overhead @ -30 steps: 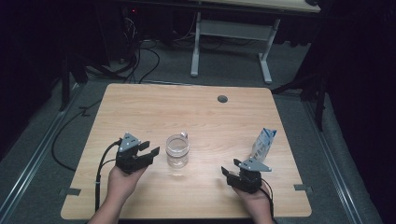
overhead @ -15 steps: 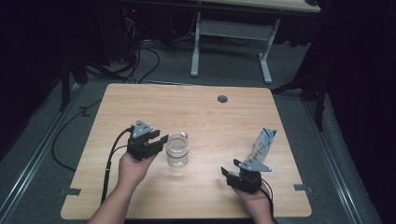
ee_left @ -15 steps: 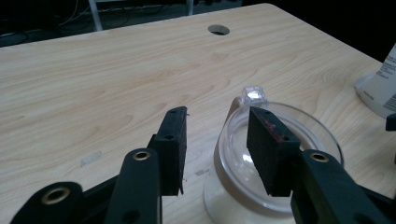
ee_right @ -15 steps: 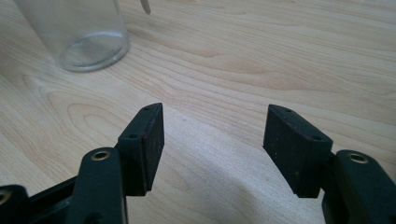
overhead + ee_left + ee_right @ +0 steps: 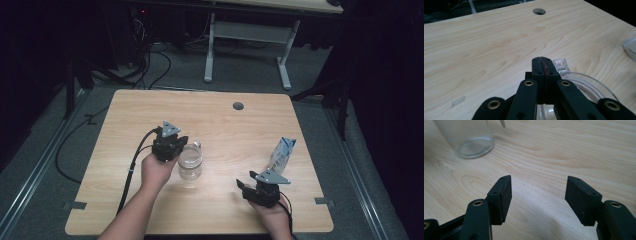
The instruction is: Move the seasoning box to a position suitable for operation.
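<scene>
A clear glass [image 5: 190, 161] stands at the middle of the wooden table [image 5: 150, 110], with a small clear tab [image 5: 196, 144] at its far rim. My left gripper [image 5: 181, 145] hovers at the glass's upper left edge. In the left gripper view its jaws [image 5: 543, 60] have just been closing and now meet pad to pad with nothing between them, above the glass rim [image 5: 586, 85] and just short of the tab [image 5: 561, 65]. My right gripper [image 5: 246, 184] rests near the front right, open [image 5: 537, 190] and empty, pointing toward the glass [image 5: 471, 137].
A white and blue carton [image 5: 282, 152] stands upright just beyond the right gripper. A round cable hole [image 5: 238, 106] lies in the tabletop's far side. Cables trail off the left edge, and a desk frame stands behind the table.
The left hand moved away from me and rightward, from left of the glass to its far left rim, and its jaws closed. The right hand stayed put.
</scene>
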Available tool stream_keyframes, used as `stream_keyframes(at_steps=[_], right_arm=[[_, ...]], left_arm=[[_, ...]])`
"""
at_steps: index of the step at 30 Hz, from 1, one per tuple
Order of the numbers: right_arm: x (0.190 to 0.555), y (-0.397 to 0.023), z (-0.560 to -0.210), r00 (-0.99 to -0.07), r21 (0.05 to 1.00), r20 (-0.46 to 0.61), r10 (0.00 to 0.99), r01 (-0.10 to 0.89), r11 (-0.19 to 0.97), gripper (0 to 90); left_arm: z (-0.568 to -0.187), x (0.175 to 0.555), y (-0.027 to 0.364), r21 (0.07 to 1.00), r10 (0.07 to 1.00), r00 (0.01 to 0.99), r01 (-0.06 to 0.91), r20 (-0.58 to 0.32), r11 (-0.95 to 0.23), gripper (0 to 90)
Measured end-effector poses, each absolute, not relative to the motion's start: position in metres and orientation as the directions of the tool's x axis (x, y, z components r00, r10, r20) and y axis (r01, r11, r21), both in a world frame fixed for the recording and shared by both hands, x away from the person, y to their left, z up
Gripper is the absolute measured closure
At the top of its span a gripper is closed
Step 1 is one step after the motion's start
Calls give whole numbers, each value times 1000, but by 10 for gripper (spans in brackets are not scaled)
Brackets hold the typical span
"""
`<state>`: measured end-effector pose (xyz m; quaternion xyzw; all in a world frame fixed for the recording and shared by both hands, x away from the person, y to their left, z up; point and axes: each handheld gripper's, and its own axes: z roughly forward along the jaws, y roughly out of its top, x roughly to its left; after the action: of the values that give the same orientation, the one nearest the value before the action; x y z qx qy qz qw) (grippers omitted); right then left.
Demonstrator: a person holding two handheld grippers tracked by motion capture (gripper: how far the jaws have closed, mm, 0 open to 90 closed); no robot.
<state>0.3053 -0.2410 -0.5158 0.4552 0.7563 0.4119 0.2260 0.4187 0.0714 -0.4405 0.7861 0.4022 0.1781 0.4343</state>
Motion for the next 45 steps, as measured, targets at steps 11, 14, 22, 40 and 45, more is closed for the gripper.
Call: stream_keyframes(at_steps=[11, 14, 22, 40, 45], right_arm=[[305, -240, -516, -489, 830, 27, 872, 497, 253, 385], [305, -240, -515, -489, 829, 26, 872, 498, 255, 385], [305, -237, -514, -495, 830, 16, 869, 491, 264, 384], [303, -235, -511, -502, 834, 8, 865, 480, 270, 385], [303, -234, -511, -504, 833, 6, 864, 480, 274, 387]], left_arm=[[-443, 421, 66, 822, 788, 612, 484, -72, -301, 900], [-443, 421, 65, 823, 784, 617, 480, -72, -303, 900], [-442, 415, 64, 819, 776, 628, 474, -58, -323, 900], [-435, 389, 79, 849, 778, 623, 451, -79, -275, 900], [-433, 386, 93, 854, 790, 609, 447, -72, -266, 900]])
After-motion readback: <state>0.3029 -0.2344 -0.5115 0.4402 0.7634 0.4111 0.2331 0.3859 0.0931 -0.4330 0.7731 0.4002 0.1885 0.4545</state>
